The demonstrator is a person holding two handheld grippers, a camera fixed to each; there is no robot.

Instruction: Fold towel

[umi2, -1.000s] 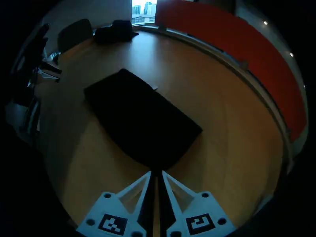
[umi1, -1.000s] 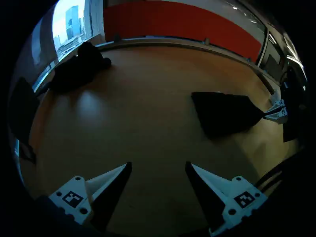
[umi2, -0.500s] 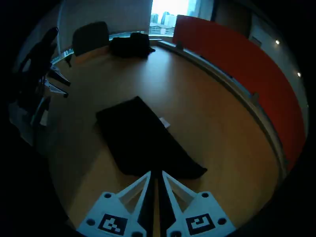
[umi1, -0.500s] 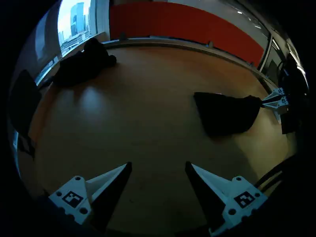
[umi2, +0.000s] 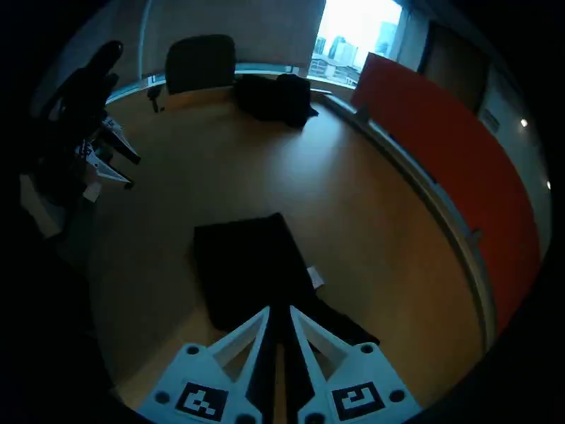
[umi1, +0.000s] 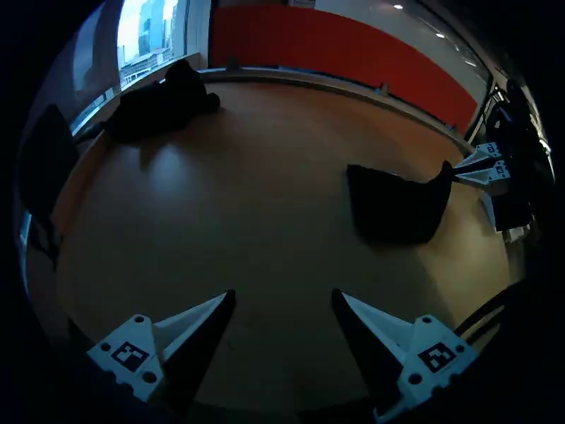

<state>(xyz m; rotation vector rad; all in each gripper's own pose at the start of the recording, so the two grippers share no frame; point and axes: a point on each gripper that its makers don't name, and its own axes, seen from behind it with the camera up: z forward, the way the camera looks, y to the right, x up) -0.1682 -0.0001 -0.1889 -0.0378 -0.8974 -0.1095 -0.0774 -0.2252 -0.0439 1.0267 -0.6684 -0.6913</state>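
Observation:
A dark towel (umi1: 395, 205) lies on the wooden table, right of centre in the left gripper view. One corner is raised, pinched by my right gripper (umi1: 455, 169) at the right edge. In the right gripper view the towel (umi2: 247, 272) spreads just ahead of my right gripper (umi2: 280, 318), whose fingers are shut on its near edge, and a small white tag (umi2: 315, 276) shows on it. My left gripper (umi1: 282, 300) hovers open above bare table, well short of the towel, and appears far left as the left gripper (umi2: 116, 159) held by a hand.
A dark bag (umi1: 159, 106) rests at the table's far end near the window; it is the bag (umi2: 275, 95) in the right gripper view. A chair (umi2: 201, 63) stands behind it. A red partition (umi1: 339, 49) runs along the table's far edge.
My right gripper has lifted the towel's corner and carried it over the towel, so the flat part looks shorter. The left gripper stayed open and barely moved.

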